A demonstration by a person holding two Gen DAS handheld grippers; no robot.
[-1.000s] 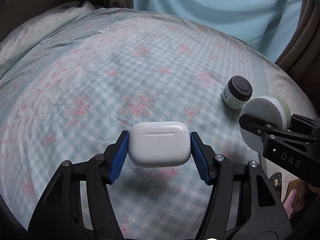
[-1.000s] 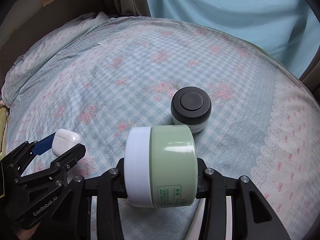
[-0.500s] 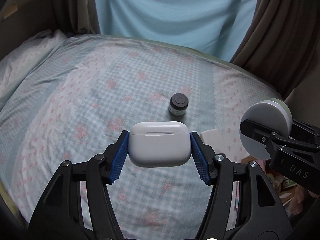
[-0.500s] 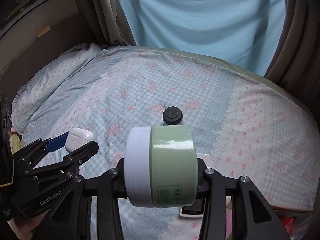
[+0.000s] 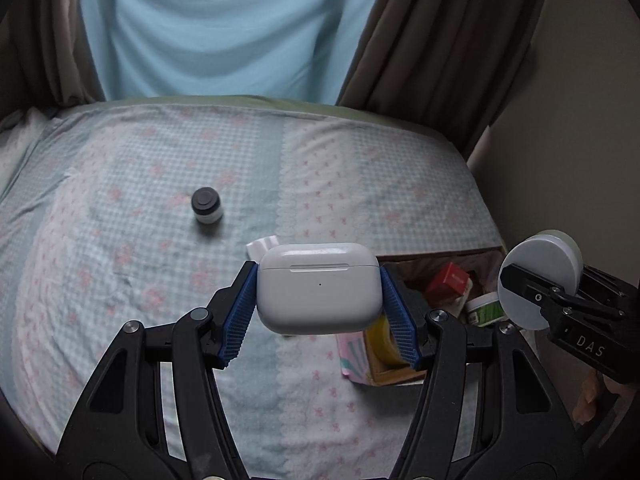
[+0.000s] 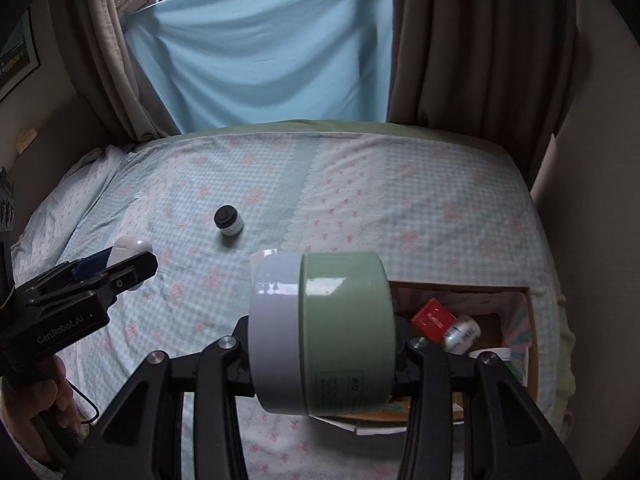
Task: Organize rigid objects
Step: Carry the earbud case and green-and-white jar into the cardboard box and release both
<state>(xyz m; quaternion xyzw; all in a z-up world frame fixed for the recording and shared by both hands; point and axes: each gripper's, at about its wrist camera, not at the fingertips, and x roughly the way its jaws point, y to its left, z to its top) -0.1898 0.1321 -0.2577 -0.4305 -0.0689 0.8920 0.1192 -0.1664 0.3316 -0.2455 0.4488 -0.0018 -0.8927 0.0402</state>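
Observation:
My left gripper (image 5: 319,312) is shut on a white earbud case (image 5: 318,287), held in the air above the bed; it also shows at the left of the right wrist view (image 6: 130,250). My right gripper (image 6: 320,354) is shut on a green jar with a white lid (image 6: 320,332), lying sideways between the jaws; the jar also shows at the right of the left wrist view (image 5: 538,280). A small black-lidded jar (image 5: 206,205) (image 6: 228,220) stands alone on the checked bedsheet, far from both grippers.
An open cardboard box (image 6: 524,322) (image 5: 384,378) sits on the bed's near right, holding a red packet (image 6: 434,318), a silver can (image 6: 462,332), a green-labelled tub (image 5: 486,308) and a yellow item (image 5: 382,342). Curtains (image 6: 460,60) and a blue sheet (image 6: 260,52) hang behind the bed.
Both grippers have pulled back and risen with their loads. The black-lidded jar now looks smaller and farther, and the cardboard box has come into view at the lower right.

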